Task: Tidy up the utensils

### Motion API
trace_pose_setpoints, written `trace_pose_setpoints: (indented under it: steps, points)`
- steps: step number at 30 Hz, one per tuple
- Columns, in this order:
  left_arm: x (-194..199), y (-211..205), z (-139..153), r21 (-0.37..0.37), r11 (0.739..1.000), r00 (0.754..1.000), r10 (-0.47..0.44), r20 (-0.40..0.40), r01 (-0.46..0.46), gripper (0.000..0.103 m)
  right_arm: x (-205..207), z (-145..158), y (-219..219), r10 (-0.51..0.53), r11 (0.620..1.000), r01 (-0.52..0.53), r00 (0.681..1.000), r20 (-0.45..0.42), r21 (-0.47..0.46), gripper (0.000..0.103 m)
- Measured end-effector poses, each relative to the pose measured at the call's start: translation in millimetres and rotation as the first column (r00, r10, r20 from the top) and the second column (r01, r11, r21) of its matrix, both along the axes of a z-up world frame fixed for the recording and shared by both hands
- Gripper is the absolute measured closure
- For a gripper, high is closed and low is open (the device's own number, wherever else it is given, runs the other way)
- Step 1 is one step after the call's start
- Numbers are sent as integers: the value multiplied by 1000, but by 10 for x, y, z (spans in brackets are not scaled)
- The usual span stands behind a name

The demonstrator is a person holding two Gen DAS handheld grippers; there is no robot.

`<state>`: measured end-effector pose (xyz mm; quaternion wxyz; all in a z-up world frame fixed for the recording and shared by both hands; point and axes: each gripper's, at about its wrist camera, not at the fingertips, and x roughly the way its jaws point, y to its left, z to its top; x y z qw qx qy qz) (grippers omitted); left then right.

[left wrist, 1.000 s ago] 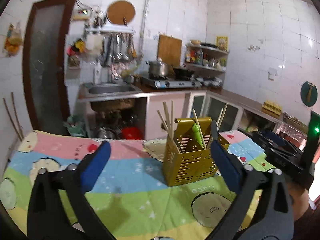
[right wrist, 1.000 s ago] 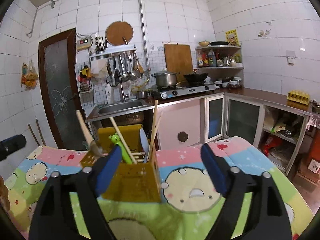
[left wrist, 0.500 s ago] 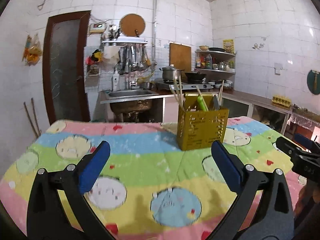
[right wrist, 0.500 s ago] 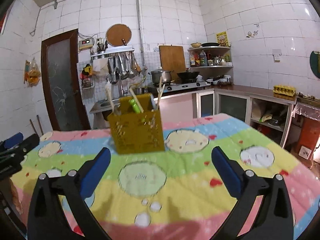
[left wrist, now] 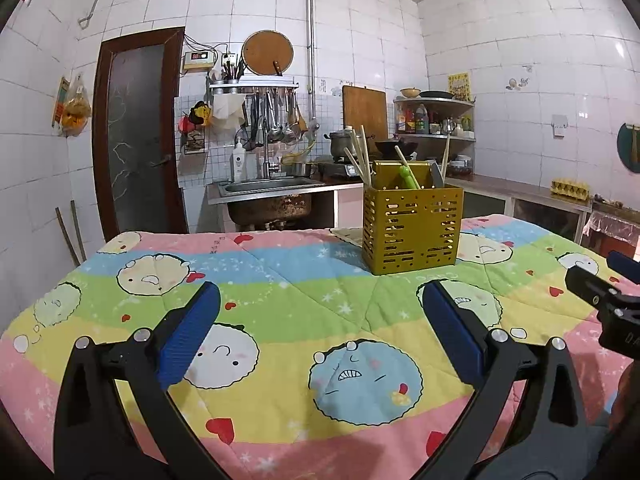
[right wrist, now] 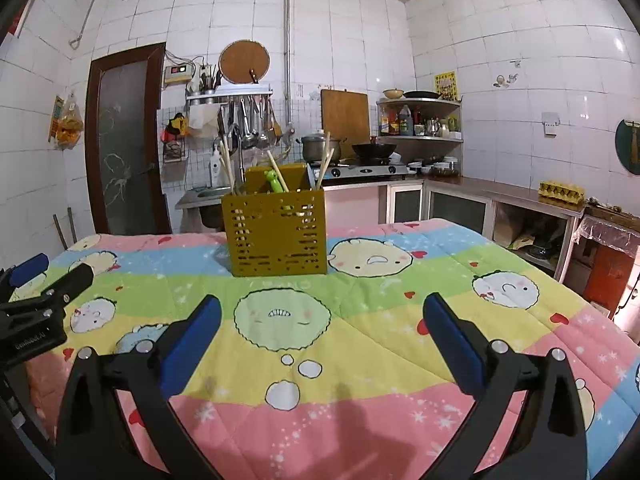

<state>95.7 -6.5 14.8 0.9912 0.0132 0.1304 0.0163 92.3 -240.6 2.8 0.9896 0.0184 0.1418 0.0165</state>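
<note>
Both grippers, left (left wrist: 320, 336) and right (right wrist: 322, 336), spread empty; far holder's (right wrist: 276, 230) chopsticks (right wrist: 325, 160) probably light, slippery: pinch tops.

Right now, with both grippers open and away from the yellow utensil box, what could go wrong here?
1. The yellow perforated metal utensil holder stands on a soft quilted cartoon-print cloth, so a push from the right gripper might tip it.
2. The wooden chopsticks lean outward over the rim, so a finger of the left gripper could catch one.
</note>
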Motion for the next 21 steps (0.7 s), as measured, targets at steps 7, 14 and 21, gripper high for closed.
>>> trace_pose_setpoints:
  steps: [7,14,21]
  points:
    - [-19,-49,-30,27,1000,1000,7,-7,-7,5,-53,13,6,3,1000,-3,1000,18,-11,4]
    - [-66,-63,-30,37,999,1000,10,8,-10,5,-82,11,9,-3,1000,3,1000,26,-13,4]
    - [-112,-51,-16,29,1000,1000,-4,25,3,5,-108,16,2,-7,1000,7,1000,29,-10,4]
